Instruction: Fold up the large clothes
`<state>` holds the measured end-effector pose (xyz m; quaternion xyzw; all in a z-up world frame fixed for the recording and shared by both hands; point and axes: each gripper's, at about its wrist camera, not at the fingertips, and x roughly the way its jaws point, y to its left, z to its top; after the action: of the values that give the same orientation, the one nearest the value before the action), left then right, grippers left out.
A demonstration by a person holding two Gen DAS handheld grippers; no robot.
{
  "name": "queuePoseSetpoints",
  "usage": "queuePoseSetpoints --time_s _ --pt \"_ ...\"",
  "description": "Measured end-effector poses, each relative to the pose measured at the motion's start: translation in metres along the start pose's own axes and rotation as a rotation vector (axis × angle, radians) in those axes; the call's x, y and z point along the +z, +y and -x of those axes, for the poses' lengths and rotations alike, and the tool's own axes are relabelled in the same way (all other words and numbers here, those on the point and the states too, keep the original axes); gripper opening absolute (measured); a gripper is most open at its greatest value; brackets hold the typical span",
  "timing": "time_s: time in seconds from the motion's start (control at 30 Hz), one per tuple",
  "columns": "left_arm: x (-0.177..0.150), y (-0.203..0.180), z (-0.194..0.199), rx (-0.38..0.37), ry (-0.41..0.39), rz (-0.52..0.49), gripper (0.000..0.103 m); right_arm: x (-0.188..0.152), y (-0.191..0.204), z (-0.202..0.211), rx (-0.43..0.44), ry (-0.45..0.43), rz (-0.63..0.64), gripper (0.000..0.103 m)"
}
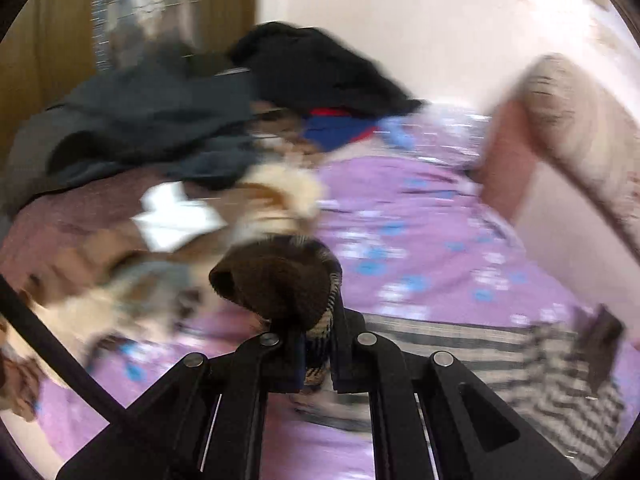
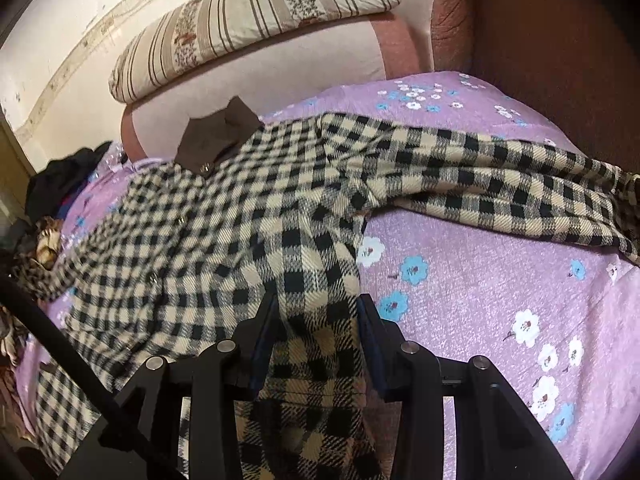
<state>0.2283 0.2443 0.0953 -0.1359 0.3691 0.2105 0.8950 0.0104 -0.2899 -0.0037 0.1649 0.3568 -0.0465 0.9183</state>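
Observation:
A black-and-beige checked coat (image 2: 224,220) with a brown collar (image 2: 220,136) lies spread on the purple floral bed cover (image 2: 480,280). One sleeve (image 2: 500,184) stretches to the right. My right gripper (image 2: 316,320) is shut on the coat's lower hem, with cloth between its fingers. My left gripper (image 1: 316,344) is shut on a bunched part of the same coat, where the brown lining (image 1: 276,280) and checked cloth stick up between its fingers. The left wrist view is blurred by motion.
A pile of dark clothes (image 1: 208,96) lies at the far end of the bed, with tan and white garments (image 1: 224,216) in front. A striped pillow (image 2: 248,20) lies on the pink sofa back (image 2: 280,68). A brown cushion (image 2: 540,48) stands at right.

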Motion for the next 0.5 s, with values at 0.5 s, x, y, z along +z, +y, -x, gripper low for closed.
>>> queuePoseSetpoints --time_s 0.5 --pt "-0.161 -0.307 0.05 -0.55 0.237 -0.326 0.008 0.024 -0.051 0.025 0.017 -0.081 -0.172 0.044"
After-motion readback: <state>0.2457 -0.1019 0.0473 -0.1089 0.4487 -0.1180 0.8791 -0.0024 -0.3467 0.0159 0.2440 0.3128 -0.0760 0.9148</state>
